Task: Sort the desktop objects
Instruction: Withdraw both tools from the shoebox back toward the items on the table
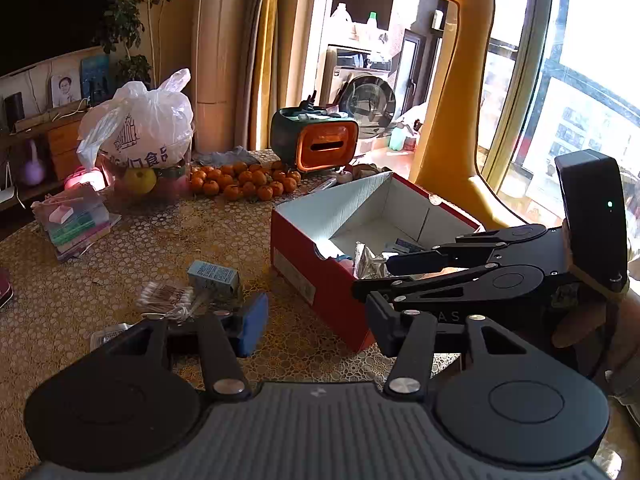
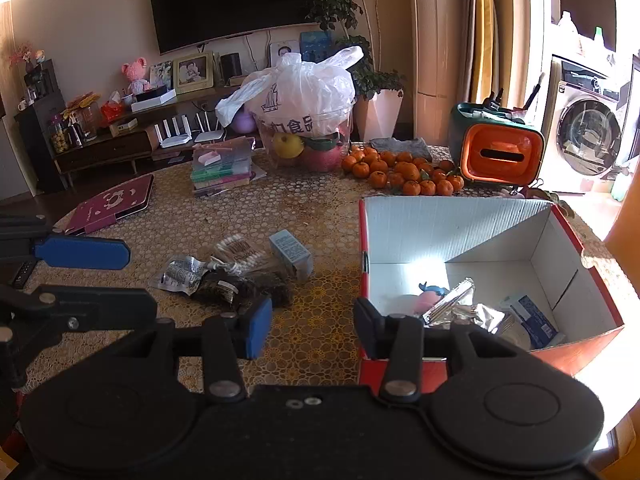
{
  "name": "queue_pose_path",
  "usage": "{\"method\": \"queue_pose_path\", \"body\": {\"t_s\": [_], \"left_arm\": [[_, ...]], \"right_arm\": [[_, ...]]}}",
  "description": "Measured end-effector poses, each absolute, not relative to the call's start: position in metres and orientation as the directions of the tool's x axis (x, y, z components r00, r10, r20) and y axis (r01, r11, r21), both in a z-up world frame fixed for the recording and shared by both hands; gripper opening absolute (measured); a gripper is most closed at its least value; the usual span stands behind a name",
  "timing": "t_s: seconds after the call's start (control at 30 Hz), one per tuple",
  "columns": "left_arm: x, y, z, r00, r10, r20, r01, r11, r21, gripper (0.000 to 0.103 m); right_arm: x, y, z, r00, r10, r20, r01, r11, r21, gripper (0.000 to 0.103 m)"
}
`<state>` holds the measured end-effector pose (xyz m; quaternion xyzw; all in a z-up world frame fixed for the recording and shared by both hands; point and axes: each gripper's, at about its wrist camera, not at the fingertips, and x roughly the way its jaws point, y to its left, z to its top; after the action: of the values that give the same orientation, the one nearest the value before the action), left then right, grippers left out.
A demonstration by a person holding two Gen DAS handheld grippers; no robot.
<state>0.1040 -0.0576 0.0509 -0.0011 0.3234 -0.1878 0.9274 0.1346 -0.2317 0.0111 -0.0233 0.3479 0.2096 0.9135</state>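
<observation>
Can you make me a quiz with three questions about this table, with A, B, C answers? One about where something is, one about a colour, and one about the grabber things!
1. Where does the pack of cotton swabs lie?
A. In the box
B. On the table, left of the box
C. On the books

2. What colour is the outside of the box?
A. Red
B. Green
C. Purple

3. How is the right gripper?
A. Shut on a tangerine
B. Shut on a bag
C. Open and empty

Answers:
1 B: the swabs rest on the table beside the small blue carton, outside the box.
2 A: its outer walls are red, white only inside.
3 C: its blue pads stand wide apart with nothing between. The left gripper is open too.
</observation>
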Motion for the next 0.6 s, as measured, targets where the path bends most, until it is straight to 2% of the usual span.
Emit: {"method": "queue_pose_path", "body": {"t_s": [0.37,0.47,0.6], "left_arm": [[0.081,0.001,0.043,0.765,-0.283,-0.579,0.253,0.958,-0.134,0.053],[0.075,0.015,0.041,0.778,-0.261,-0.571,0.229,0.965,-0.129,0.058],[0.07,0.033,0.035,0.783,-0.245,-0.572,0.196,0.97,-0.147,0.059]], "right_arm": [[0.115,-0.184,0.01,0.656,0.402,-0.638,-0.444,0.89,0.105,0.048],[0.111,-0.17,0.009,0.652,0.417,-0.634,-0.46,0.882,0.107,0.05],[0.105,-0.152,0.006,0.643,0.43,-0.634,-0.486,0.869,0.095,0.053]]}}
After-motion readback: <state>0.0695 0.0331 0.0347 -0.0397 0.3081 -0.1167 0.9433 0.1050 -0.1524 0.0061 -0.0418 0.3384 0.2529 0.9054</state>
